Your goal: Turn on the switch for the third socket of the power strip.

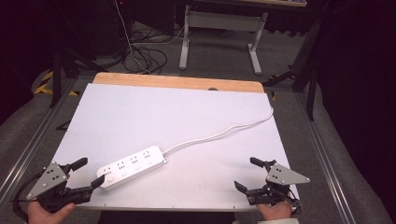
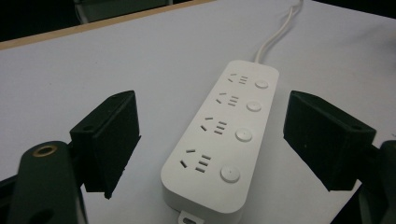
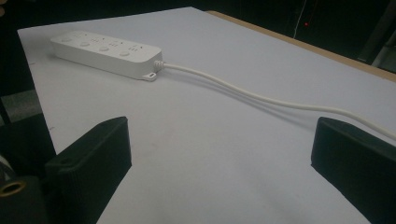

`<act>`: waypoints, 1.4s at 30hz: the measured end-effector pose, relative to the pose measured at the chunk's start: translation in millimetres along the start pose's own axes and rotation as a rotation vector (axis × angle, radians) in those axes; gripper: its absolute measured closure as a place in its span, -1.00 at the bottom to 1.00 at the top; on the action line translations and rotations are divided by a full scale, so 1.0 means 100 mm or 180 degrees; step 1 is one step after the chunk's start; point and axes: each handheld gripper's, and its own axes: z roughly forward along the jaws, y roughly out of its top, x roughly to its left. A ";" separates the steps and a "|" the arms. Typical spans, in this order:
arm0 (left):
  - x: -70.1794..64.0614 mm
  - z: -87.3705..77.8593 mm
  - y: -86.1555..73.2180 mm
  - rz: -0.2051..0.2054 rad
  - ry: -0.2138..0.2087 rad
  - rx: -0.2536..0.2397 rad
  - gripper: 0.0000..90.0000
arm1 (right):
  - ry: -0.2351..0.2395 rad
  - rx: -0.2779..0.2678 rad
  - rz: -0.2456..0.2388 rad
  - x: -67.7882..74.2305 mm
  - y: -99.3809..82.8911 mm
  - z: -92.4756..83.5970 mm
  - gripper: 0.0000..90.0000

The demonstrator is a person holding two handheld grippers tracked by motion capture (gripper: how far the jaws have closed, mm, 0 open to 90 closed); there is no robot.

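White power strip (image 1: 132,167) flat on white table (image 1: 187,116), lying 8-to-2 o'clock in high view, near front edge, left of centre. Its cord (image 1: 219,134) runs off toward 2 o'clock, over right edge.

Left gripper (image 1: 87,172) at 8 o'clock corner — jaws spread wide, holding nothing, strip's near end between them, no contact seen. Right gripper (image 1: 248,174) at 5 o'clock, well apart from strip — jaws wide, empty, bare table between them.

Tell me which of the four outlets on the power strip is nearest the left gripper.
The end outlet farthest from the cord, lying between the left gripper's open jaws.
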 end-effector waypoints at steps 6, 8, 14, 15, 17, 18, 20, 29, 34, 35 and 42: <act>-0.01 -0.02 0.01 -0.0001 0.0018 -0.0015 -0.58 | 0.0017 -0.0008 -0.0019 0.00 0.00 0.00 -0.88; -0.01 -0.02 0.01 0.0011 0.0033 -0.0013 -0.58 | 0.0024 -0.0010 -0.0005 0.00 0.00 0.00 -0.88; -0.02 -0.03 0.03 0.0053 0.0056 -0.0004 -0.58 | 0.0034 -0.0013 -0.0011 0.00 0.00 0.00 -0.87; -0.02 -0.03 0.03 0.0034 0.0050 -0.0008 -0.58 | 0.0039 -0.0017 -0.0010 0.01 0.00 0.01 -0.87; -0.02 -0.04 0.03 0.0015 0.0041 -0.0021 -0.58 | 0.0037 -0.0016 -0.0012 0.01 0.00 0.01 -0.87; -0.02 -0.04 0.03 -0.0002 0.0014 -0.0021 -0.55 | 0.0045 -0.0011 -0.0004 0.01 0.00 0.01 -0.87; -0.02 -0.04 0.04 -0.0004 0.0013 -0.0017 -0.55 | 0.0048 0.0003 -0.0021 0.01 0.00 0.02 -0.87; -0.06 -0.06 0.11 0.0058 0.0016 0.0020 -0.46 | 0.0070 -0.0020 -0.0015 0.01 0.01 0.01 -0.86; -0.08 -0.06 0.19 0.0052 -0.0016 0.0059 -0.41 | 0.0082 -0.0002 -0.0016 0.02 0.01 0.03 -0.86; -0.08 -0.06 0.21 0.0030 -0.0013 0.0064 -0.41 | 0.0082 -0.0002 -0.0016 0.02 0.01 0.03 -0.86; -0.08 0.02 0.34 0.0001 -0.0026 0.0098 -0.38 | 0.0087 0.0011 -0.0014 0.02 0.01 0.03 -0.85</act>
